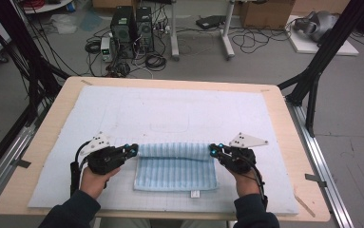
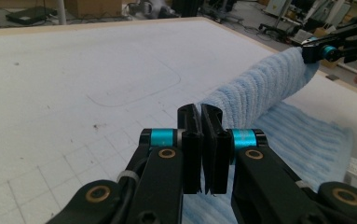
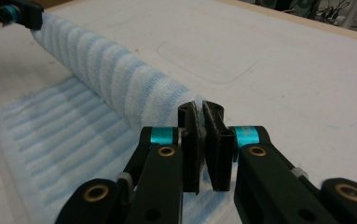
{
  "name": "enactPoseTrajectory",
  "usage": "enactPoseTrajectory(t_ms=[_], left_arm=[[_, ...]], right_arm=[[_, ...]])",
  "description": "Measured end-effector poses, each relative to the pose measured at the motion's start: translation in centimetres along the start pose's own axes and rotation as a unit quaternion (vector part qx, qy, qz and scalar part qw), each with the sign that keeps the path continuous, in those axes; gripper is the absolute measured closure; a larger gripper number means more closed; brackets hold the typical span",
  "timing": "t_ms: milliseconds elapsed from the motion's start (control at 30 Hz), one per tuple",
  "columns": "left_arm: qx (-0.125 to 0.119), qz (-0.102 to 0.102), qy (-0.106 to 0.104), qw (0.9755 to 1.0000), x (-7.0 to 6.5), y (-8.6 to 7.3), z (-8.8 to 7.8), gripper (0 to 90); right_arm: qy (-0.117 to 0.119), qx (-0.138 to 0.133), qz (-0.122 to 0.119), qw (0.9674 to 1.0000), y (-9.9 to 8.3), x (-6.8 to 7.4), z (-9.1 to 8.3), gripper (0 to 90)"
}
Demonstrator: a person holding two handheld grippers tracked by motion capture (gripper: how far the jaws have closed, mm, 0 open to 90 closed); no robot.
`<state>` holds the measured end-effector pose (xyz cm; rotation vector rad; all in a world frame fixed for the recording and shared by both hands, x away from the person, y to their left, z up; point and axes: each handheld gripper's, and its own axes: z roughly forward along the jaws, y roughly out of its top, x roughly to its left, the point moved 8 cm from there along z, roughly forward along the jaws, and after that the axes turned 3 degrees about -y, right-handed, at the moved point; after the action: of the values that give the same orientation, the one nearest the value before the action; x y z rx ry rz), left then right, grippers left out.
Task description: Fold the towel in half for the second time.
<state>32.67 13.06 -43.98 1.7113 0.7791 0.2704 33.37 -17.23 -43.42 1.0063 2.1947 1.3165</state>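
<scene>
Table point(image 1: 274, 102) carries a white mat point(image 1: 170, 102) with a faint rounded outline drawn on it; on the near part of the mat lies a blue striped towel point(image 1: 176, 172), its far edge lifted into a raised fold that spans between the two claws. Left claw point(image 1: 133, 150) is clenched on the left end of that fold, right claw point(image 1: 213, 150) clenched on the right end; cloth visible pinched between each pair of jaws in both gripper views. Step in hand, as judged: folding the far edge over toward the near edge with the small label point(image 1: 195, 194). To do it well, both claws should travel level and together, keep the fold taut, and land corner on corner before letting go.
</scene>
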Motion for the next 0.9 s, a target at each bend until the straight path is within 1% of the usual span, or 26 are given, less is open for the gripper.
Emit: enactPoseTrajectory(t_ms=[67, 100, 200, 233, 333, 400, 533, 567, 633, 733, 900], left_arm=[[0.001, 0.002, -0.003, 1.0000, -0.3, -0.3, -0.1, 86.5], [0.004, 0.004, -0.004, 1.0000, -0.5, -0.5, -0.2, 86.5], [0.008, 0.004, -0.010, 0.9999, -1.0, -1.1, -0.6, 86.5], [0.008, 0.003, -0.011, 0.9999, -1.1, -1.2, -0.7, 86.5], [0.016, 0.007, -0.016, 0.9997, -1.5, -1.9, -1.1, 86.4], [0.023, 0.012, -0.018, 0.9995, -1.8, -2.4, -1.3, 86.4], [0.029, 0.014, -0.028, 0.9991, -2.4, -3.1, -1.8, 86.2], [0.033, 0.018, -0.030, 0.9988, -2.6, -3.4, -1.9, 86.1], [0.040, 0.021, -0.032, 0.9985, -2.7, -3.8, -1.9, 86.1], [0.053, 0.025, -0.034, 0.9977, -3.0, -4.6, -1.7, 85.8], [0.064, 0.025, -0.034, 0.9971, -3.1, -5.3, -1.8, 85.1]], right_arm=[[0.002, 0.001, -0.002, 1.0000, -0.4, 0.2, -0.2, 85.5], [0.002, 0.002, 0.001, 1.0000, -0.6, 0.3, -0.3, 85.4], [0.007, -0.002, 0.002, 1.0000, -0.9, 0.7, -0.8, 85.3], [0.007, -0.002, 0.001, 1.0000, -1.1, 0.9, -1.0, 85.3], [0.009, 0.000, -0.004, 1.0000, -1.6, 1.4, -1.3, 85.1], [0.013, 0.004, -0.009, 0.9999, -2.2, 1.9, -1.5, 85.1], [0.019, 0.009, -0.016, 0.9997, -3.3, 2.7, -1.9, 84.5], [0.021, 0.011, -0.015, 0.9996, -3.6, 2.8, -2.0, 84.4], [0.021, 0.009, -0.014, 0.9997, -4.0, 3.0, -2.1, 84.2], [0.022, 0.016, -0.014, 0.9995, -4.5, 3.2, -2.2, 83.8], [0.023, 0.021, -0.022, 0.9993, -5.0, 3.4, -2.4, 82.5]])
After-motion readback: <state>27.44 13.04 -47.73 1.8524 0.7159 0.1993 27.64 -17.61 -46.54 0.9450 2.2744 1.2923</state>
